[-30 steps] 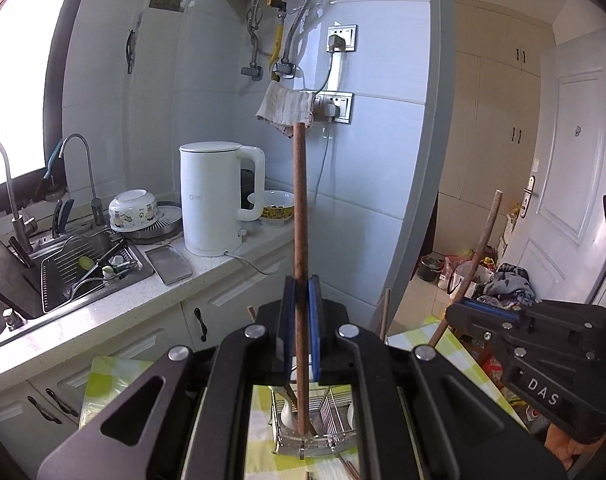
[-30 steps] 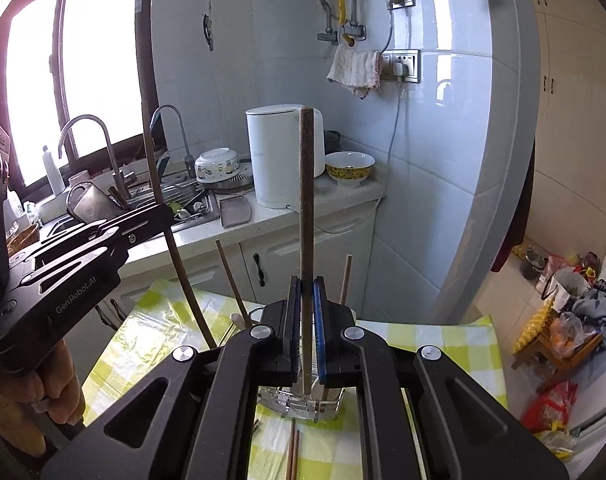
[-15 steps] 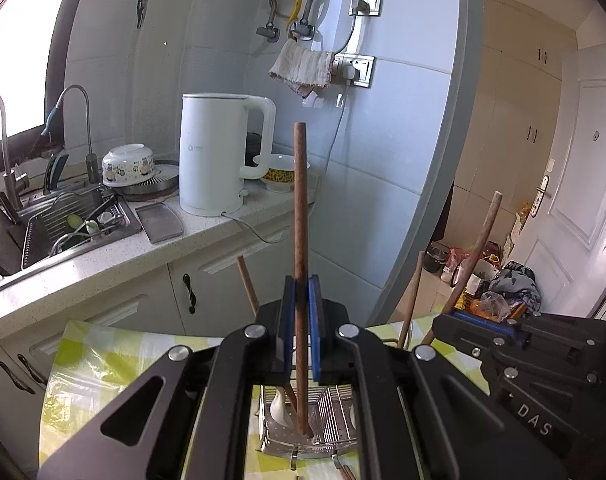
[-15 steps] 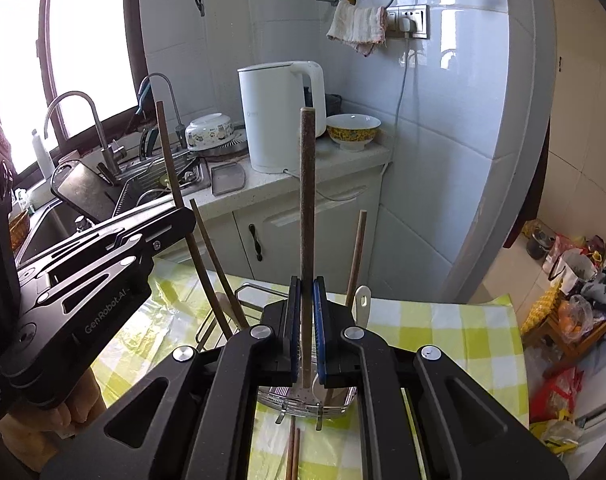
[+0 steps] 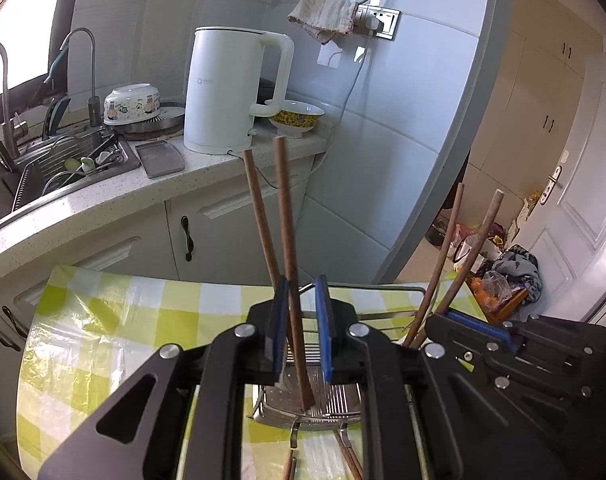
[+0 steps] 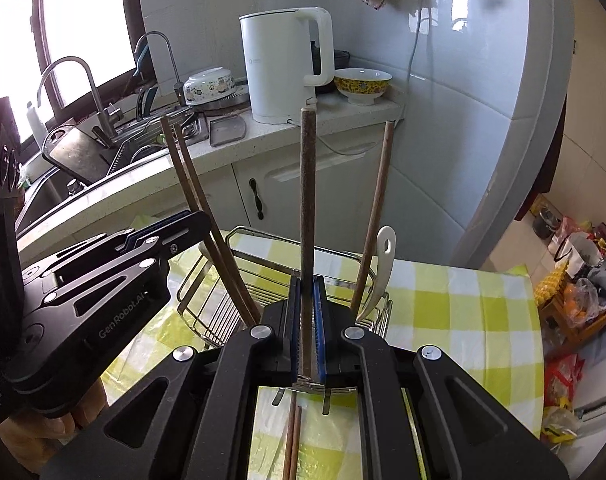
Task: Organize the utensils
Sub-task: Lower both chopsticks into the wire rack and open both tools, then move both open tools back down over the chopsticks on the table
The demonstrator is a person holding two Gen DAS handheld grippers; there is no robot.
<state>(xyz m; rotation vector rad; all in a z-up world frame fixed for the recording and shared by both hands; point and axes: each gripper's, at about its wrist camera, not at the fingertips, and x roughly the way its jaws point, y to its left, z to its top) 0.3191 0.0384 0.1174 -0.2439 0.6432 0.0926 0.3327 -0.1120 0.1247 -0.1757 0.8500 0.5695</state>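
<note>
Left gripper: jaws opening, blue pads apart. A brown chopstick stands between them, leaning on the left pad and clear of the right one, its lower end down in the wire utensil rack. A second chopstick leans just behind the first, also in the rack.

Right gripper: pads pressed together on a dark, speckled chopstick, held nearly upright above the rack. From this view the left gripper sits at the left, with the pair of chopsticks angling out from beside its tip into the rack.

Also in the rack: a lighter chopstick leaning right, and a white spoon with its handle up. Two more chopsticks lie flat on the yellow-green checked tablecloth in front of the rack.

Beyond: counter with a white kettle, a yellow patterned bowl, and a sink at the far left
</note>
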